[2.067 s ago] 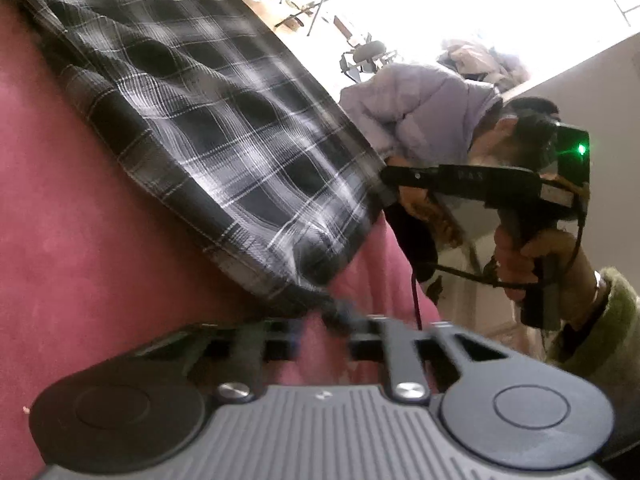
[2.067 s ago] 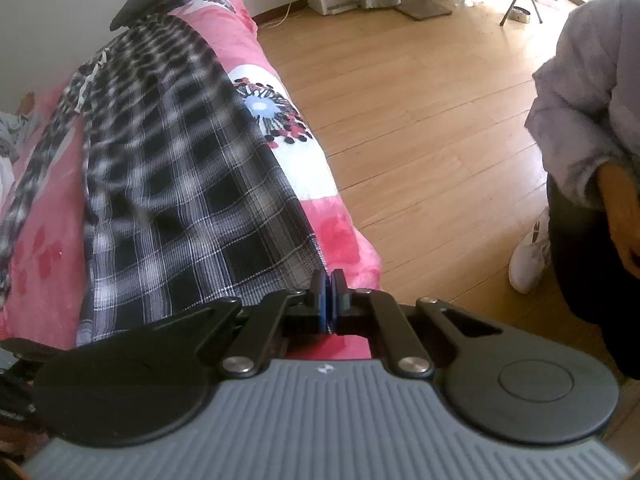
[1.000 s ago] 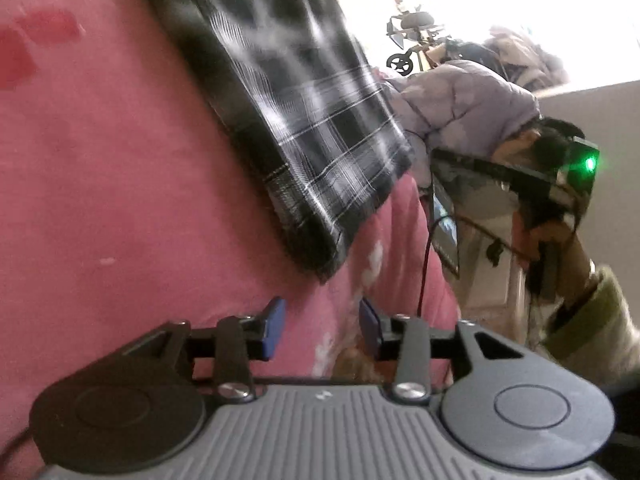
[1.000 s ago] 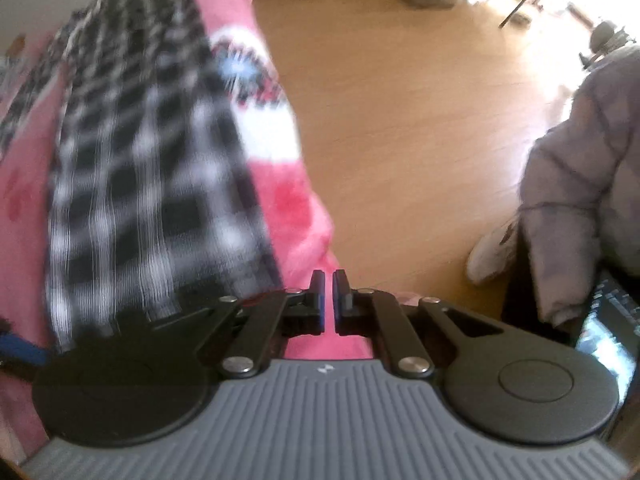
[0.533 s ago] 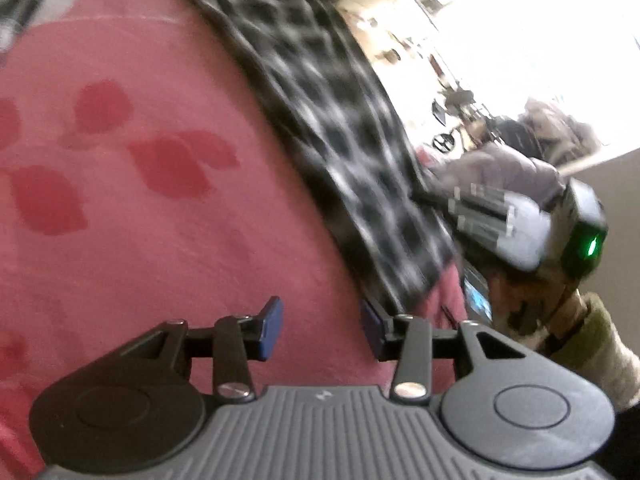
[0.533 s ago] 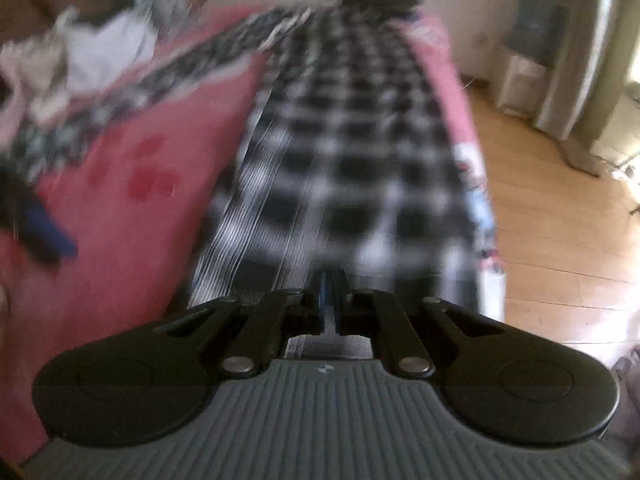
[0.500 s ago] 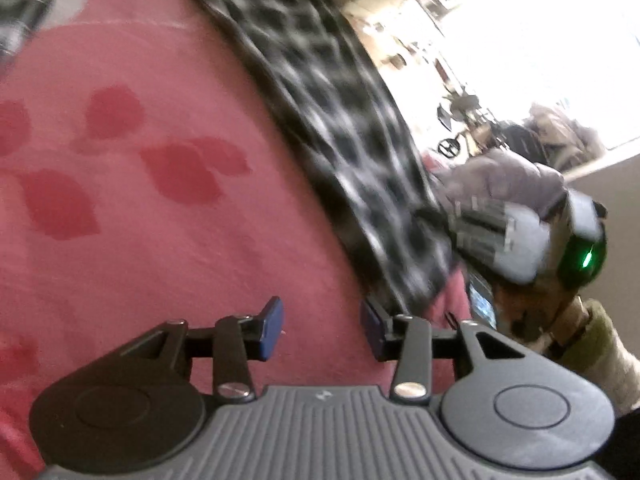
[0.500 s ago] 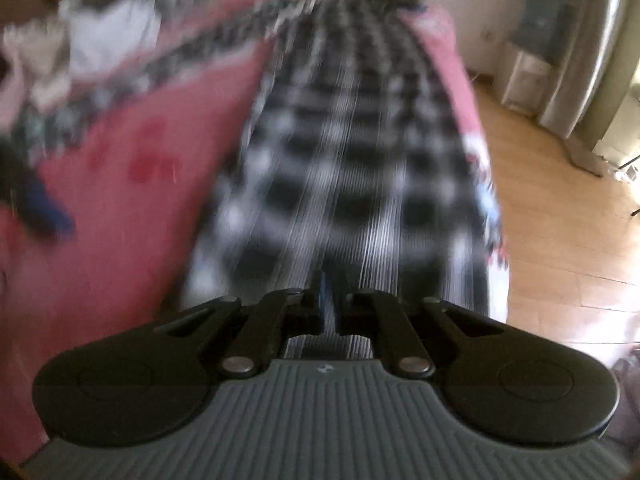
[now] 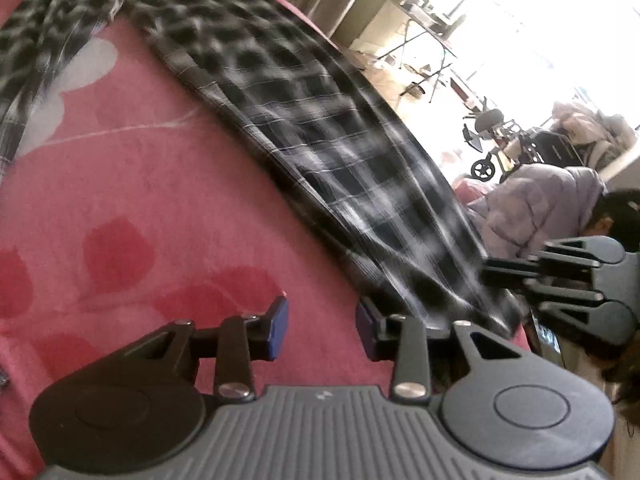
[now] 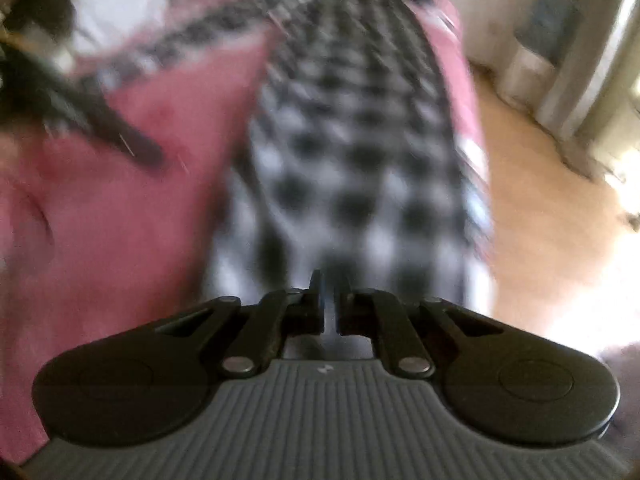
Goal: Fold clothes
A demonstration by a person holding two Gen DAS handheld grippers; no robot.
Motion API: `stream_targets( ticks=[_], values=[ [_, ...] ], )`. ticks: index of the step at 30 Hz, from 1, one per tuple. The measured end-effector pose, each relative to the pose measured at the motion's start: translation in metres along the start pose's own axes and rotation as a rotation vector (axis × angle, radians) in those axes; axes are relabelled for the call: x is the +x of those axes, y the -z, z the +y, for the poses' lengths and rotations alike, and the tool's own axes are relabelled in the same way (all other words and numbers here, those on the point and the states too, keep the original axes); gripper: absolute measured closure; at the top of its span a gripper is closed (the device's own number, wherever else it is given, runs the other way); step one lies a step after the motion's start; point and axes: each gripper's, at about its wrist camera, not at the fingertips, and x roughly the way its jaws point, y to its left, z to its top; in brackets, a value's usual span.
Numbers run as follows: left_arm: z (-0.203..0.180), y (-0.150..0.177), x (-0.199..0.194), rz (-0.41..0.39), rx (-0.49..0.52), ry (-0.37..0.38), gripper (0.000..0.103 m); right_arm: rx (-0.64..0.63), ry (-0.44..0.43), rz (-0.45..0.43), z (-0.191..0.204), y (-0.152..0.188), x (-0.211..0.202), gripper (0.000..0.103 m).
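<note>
The plaid garment (image 9: 344,152) lies limp and light on the pink bed (image 9: 132,184); its near hem suits pinching. The left claw (image 9: 320,330) is closing on nothing; the right claw (image 10: 329,312) is pressed together, apparently pinching the hem.

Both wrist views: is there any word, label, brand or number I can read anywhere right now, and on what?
No readable text in either view.
Grey ribbed body of the left gripper: one small pale mark at its top edge, too small to read.
Grey ribbed body of the right gripper: the same kind of mark, blurred.
Black-and-white checked garment and pink flowered bed cover: patterns only, no lettering.
</note>
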Motion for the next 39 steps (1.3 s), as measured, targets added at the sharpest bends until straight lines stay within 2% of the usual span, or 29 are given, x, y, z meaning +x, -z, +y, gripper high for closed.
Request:
stream_targets(
  ticks=[1, 3, 6, 9, 12, 15, 19, 22, 25, 27, 28, 32, 35, 36, 39],
  values=[
    [0.002, 0.001, 0.0, -0.002, -0.005, -0.007, 0.066, -0.003, -0.032, -0.013, 0.005, -0.006, 0.009, 0.099],
    [0.007, 0.006, -0.006, -0.002, -0.019, -0.013, 0.066, 0.008, -0.11, 0.021, 0.013, -0.014, 0.036, 0.099],
    [0.016, 0.013, -0.014, -0.004, -0.023, -0.02, 0.066, 0.038, -0.196, 0.166, 0.016, 0.004, 0.05, 0.098],
    [0.023, 0.015, -0.014, 0.0, -0.01, -0.027, 0.066, 0.082, -0.287, 0.265, 0.019, 0.038, 0.028, 0.098],
    [0.023, 0.01, -0.005, 0.004, 0.003, -0.015, 0.066, 0.089, -0.319, 0.373, 0.025, 0.064, 0.004, 0.099],
    [0.016, 0.001, 0.005, -0.004, 0.025, 0.007, 0.066, 0.062, -0.286, 0.418, 0.025, 0.064, -0.01, 0.098],
    [-0.001, -0.01, 0.012, -0.04, 0.076, 0.041, 0.066, 0.123, -0.213, 0.224, 0.007, 0.025, -0.03, 0.098],
    [-0.023, -0.019, 0.02, -0.09, 0.164, 0.074, 0.066, 0.125, -0.111, 0.1, -0.012, -0.006, -0.025, 0.098],
    [-0.045, -0.025, 0.038, -0.098, 0.23, 0.088, 0.066, 0.151, -0.007, 0.005, -0.047, -0.032, -0.002, 0.098],
    [-0.053, -0.023, 0.048, -0.091, 0.249, 0.104, 0.066, 0.192, 0.049, -0.044, -0.072, -0.037, 0.015, 0.098],
    [-0.057, -0.021, 0.054, -0.08, 0.258, 0.106, 0.066, 0.212, 0.067, -0.06, -0.085, -0.025, 0.018, 0.098],
    [-0.06, -0.005, 0.07, -0.021, 0.291, 0.059, 0.068, 0.211, 0.087, -0.016, -0.105, -0.017, 0.066, 0.098],
    [-0.057, 0.0, 0.068, -0.025, 0.292, 0.061, 0.069, 0.236, 0.156, 0.035, -0.12, 0.01, 0.062, 0.1],
    [-0.055, 0.001, 0.068, -0.02, 0.278, 0.066, 0.069, 0.288, 0.195, 0.061, -0.132, 0.019, 0.056, 0.098],
    [-0.051, -0.001, 0.069, -0.004, 0.243, 0.083, 0.069, 0.475, 0.235, 0.075, -0.156, 0.029, 0.038, 0.098]
  ],
)
